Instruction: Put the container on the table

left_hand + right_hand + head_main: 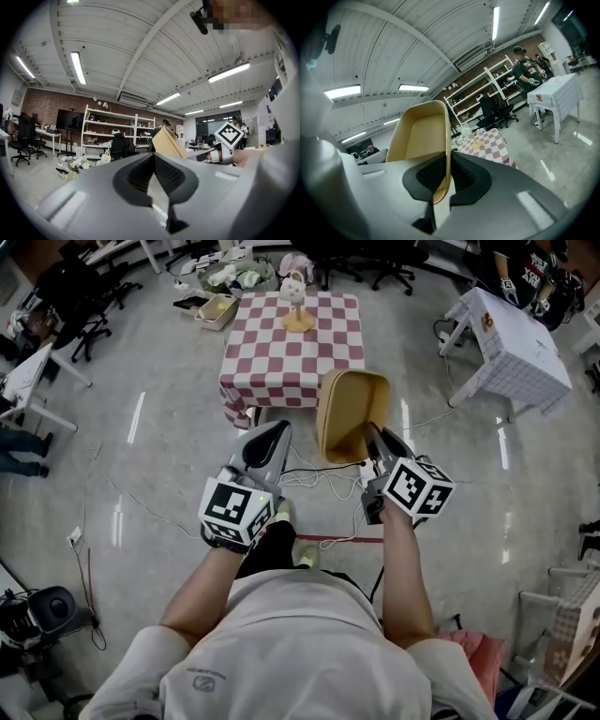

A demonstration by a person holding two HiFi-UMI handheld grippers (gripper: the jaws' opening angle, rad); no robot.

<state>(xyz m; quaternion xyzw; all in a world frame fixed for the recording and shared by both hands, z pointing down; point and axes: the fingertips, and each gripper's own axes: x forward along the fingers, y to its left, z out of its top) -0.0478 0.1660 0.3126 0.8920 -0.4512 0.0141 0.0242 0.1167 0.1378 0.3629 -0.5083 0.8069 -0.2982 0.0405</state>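
Note:
A tan wooden container (349,412) hangs above the floor, tilted on edge, with my right gripper (373,439) shut on its rim. In the right gripper view the container (421,136) rises between the jaws, its wall pinched by the pads. My left gripper (269,439) is beside it, to the left, shut with nothing between its jaws. From the left gripper view the container (167,141) shows just past the jaws. The red-and-white checked table (272,362) stands ahead, with a small stand and a white figure (296,298) at its far edge.
Cables (319,479) run over the grey floor below the grippers. A table with a white cloth (516,348) stands at the right. Boxes and clutter (220,296) lie behind the checked table on the left. Office chairs (80,296) and a desk (28,381) line the left side.

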